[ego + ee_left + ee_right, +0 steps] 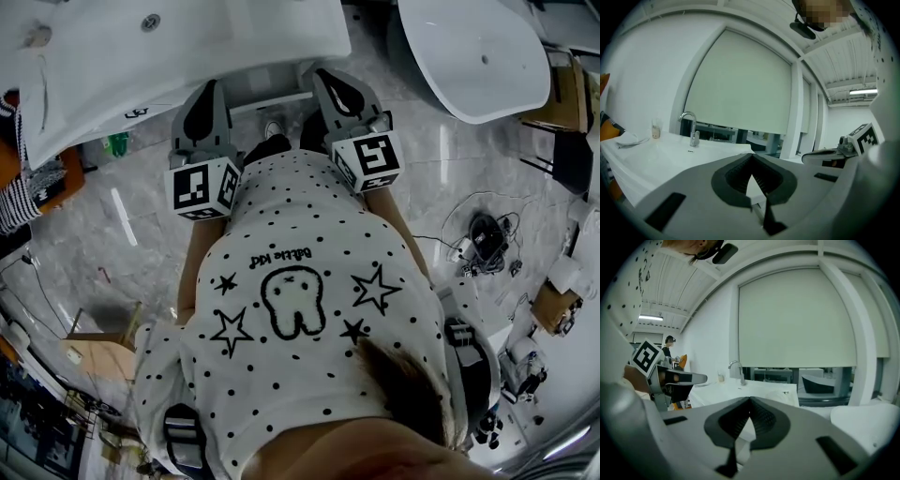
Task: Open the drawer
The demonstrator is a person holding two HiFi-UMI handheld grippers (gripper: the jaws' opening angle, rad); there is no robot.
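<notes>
I stand in front of a white vanity counter (187, 47) with a faucet (691, 126) (737, 371). A pale panel (267, 89) under its front edge shows between my grippers; whether it is the drawer I cannot tell. My left gripper (211, 92) (751, 158) is shut and holds nothing, pointing about level at the counter edge. My right gripper (328, 80) (750, 401) is beside it, also shut and holding nothing. Each gripper shows in the other's view: the right gripper (834, 152) and the left gripper (675, 378). No drawer handle is visible.
A white bathtub (478, 52) stands to the right of the counter. Cables and a dark device (487, 239) lie on the marble floor at right. A small cup (656, 131) sits on the counter. A person (669, 345) stands far back on the left.
</notes>
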